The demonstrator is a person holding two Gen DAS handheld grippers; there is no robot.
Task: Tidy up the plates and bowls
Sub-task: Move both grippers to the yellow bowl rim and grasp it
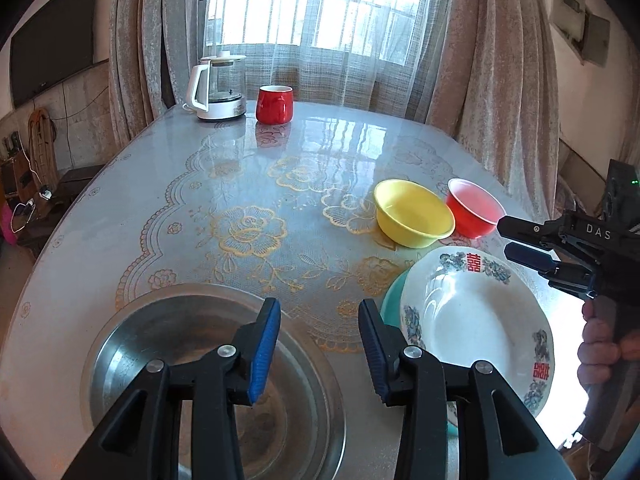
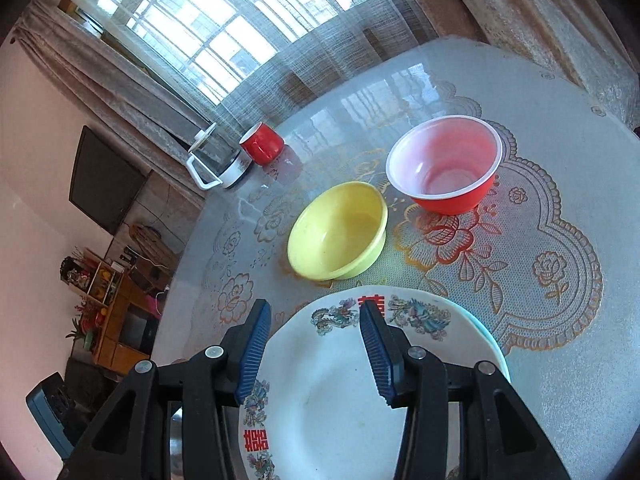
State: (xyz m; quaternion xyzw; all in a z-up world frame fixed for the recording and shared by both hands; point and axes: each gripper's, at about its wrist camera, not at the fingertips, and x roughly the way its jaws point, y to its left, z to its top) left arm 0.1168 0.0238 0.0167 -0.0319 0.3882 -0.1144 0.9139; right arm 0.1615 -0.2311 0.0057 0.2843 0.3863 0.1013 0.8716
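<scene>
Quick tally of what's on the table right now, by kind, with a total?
Plates: 3 – metal plate, white patterned plate stacked on a teal plate
Bowls: 2 – yellow bowl, red bowl
Mugs: 1 – red mug
Kettles: 1 – glass kettle
Total: 7

This is a lived-in home, a dining corner that opens onto a sitting room. A round table (image 1: pixel 248 184) under a glossy lace-patterned cover stands before a barred window (image 1: pixel 316 4) hung with sheer netting and heavy velvety curtains (image 1: pixel 500 80). A glass kettle (image 1: pixel 218 88) and a red mug (image 1: pixel 274 104) sit at the far edge. A dark television (image 1: pixel 54 36) hangs on the wall, above a wooden cabinet (image 2: pixel 116 320) crowded with ornaments.
</scene>
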